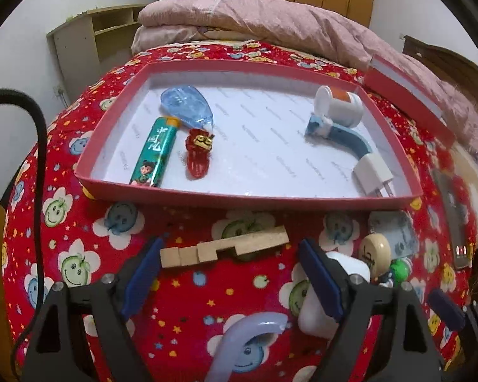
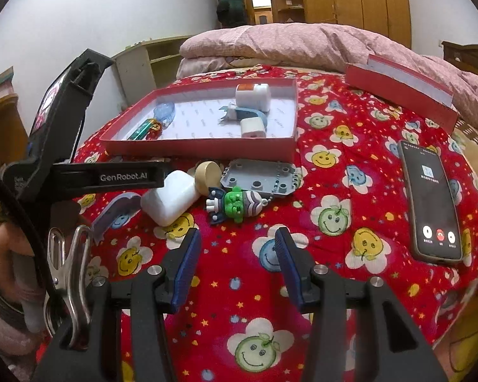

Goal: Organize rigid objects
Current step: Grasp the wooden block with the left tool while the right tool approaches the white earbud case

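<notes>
A red box (image 1: 162, 192) (image 2: 194, 145) on the bed holds a blue tape dispenser (image 1: 184, 105), a green tube (image 1: 154, 152), a red toy (image 1: 199, 156), a white roller (image 1: 341, 105), a blue curved piece (image 1: 350, 137) and a white charger (image 1: 372, 175). My left gripper (image 1: 229, 264) is open, with a wooden block piece (image 1: 226, 246) just ahead between its fingertips. A white case (image 2: 170, 202), a tan round piece (image 2: 207, 176), a grey plate (image 2: 259, 178) and a green figure (image 2: 235, 207) lie in front of my open, empty right gripper (image 2: 235, 248). A lilac curved piece (image 1: 248, 334) lies under the left gripper.
A phone (image 2: 430, 200) with a lit screen lies at the right on the red flowered sheet. The red box lid (image 2: 401, 92) leans at the back right by a pink quilt (image 1: 255, 22). Shelves and wardrobes stand behind the bed.
</notes>
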Demonstrator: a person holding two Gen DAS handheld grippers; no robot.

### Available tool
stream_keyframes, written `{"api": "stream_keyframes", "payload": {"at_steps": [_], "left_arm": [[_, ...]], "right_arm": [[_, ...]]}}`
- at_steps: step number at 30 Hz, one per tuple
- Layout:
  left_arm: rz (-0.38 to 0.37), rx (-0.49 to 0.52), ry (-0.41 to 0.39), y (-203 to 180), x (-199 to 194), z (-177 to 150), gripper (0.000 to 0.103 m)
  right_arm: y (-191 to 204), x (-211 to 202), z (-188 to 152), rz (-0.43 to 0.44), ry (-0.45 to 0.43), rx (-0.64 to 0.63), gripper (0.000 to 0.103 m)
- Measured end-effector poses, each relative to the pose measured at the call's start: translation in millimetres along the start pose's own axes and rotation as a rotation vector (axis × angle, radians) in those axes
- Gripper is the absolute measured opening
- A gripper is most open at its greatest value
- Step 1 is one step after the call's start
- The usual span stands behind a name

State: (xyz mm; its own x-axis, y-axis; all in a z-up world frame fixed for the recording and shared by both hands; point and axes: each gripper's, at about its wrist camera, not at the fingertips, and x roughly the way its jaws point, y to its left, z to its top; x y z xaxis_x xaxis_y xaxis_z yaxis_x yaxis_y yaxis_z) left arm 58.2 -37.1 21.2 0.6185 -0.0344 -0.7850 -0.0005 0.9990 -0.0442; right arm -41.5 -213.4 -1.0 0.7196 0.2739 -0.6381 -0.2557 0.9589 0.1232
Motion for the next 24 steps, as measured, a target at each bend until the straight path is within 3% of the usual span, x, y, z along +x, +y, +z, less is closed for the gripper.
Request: {"api": "stream_keyframes", "payload": {"at_steps": [6, 8, 14, 20, 24], "left_arm": [[0.013, -0.006, -0.021, -1, 4, 1, 0.088], [0.028, 0.004, -0.034, -1, 3, 0, 0.081], [0.016, 0.024, -0.035, 4, -4, -4, 0.080], [0.076, 0.085, -0.097, 23, -33, -16, 0.080], [0.109, 0.097, -0.081, 38, -39, -21, 0.080]], "right_arm": [[-1, 3, -3, 0.016, 0.015, 0.010, 0.049], [-1, 4, -4, 0.020, 0.019, 0.011, 0.049], [0, 7, -4, 0.020, 0.032, 0.009, 0.049], [13, 6, 0, 0.053, 0.044, -0.011, 0.049], [29, 11, 4, 0.087, 0.068, -0.053, 0.049]]}}
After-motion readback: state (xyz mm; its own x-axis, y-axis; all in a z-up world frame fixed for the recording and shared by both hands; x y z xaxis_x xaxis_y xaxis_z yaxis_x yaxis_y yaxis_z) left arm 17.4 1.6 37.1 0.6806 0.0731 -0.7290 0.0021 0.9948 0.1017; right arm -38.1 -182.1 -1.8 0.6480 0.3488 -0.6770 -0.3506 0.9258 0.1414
